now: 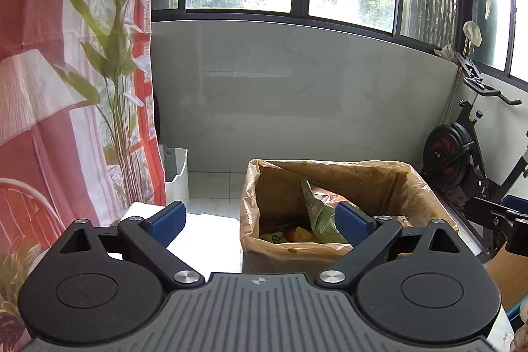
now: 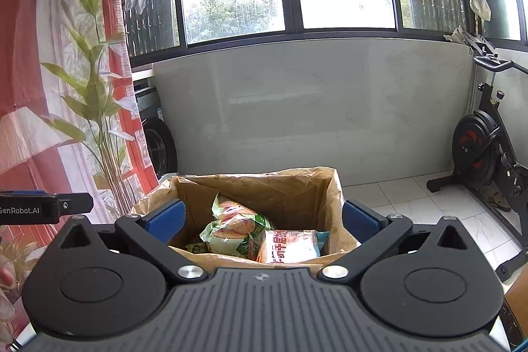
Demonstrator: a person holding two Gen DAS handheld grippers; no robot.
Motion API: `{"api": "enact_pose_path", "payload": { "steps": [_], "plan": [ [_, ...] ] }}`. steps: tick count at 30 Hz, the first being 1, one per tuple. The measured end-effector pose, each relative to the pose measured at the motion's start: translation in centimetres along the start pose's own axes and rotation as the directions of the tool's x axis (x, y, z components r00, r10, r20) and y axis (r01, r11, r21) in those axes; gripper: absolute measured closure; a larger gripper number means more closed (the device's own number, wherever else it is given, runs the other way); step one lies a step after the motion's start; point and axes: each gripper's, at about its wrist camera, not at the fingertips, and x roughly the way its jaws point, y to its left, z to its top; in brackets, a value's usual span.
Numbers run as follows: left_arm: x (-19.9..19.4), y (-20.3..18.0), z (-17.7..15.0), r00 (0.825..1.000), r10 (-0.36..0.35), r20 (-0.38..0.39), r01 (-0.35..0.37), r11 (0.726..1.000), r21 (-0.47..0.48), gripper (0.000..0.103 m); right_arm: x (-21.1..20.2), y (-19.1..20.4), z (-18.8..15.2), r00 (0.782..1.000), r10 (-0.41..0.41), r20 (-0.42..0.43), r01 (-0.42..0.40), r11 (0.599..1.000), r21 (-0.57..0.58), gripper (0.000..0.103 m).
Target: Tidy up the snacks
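The left gripper (image 1: 260, 220) has its blue fingers (image 1: 166, 221) spread wide, with nothing between them. The right gripper (image 2: 262, 220) is also wide apart and empty. Both hover above the near edge of the box (image 2: 194, 183), which is lined with a brownish plastic bag. The snack packets lie inside it: a green packet (image 2: 237, 228) leans near the middle, and an orange packet (image 2: 290, 244) lies at the near right corner.

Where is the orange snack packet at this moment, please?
In the right wrist view, the orange snack packet lies inside the bag-lined box, at its front right, beside the green snack bag.
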Motion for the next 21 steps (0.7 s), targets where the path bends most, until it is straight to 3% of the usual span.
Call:
{"api": "enact_pose_path", "payload": {
  "steps": [12,21],
  "plan": [
    [-3.3,0.5,-0.3,0.995,0.091,0.040,-0.092,0.996,0.014,0.006,-2.3,-0.5,0.3,1.000,-0.014,0.006,0.014,1.000,0.006,0.000],
    [-3.8,0.6,-0.4,0.993,0.108,0.038,-0.109,0.994,0.012,0.006,-2.7,0.2,0.4,1.000,0.005,0.017,-0.005,1.000,-0.018,0.000]
  ]
}}
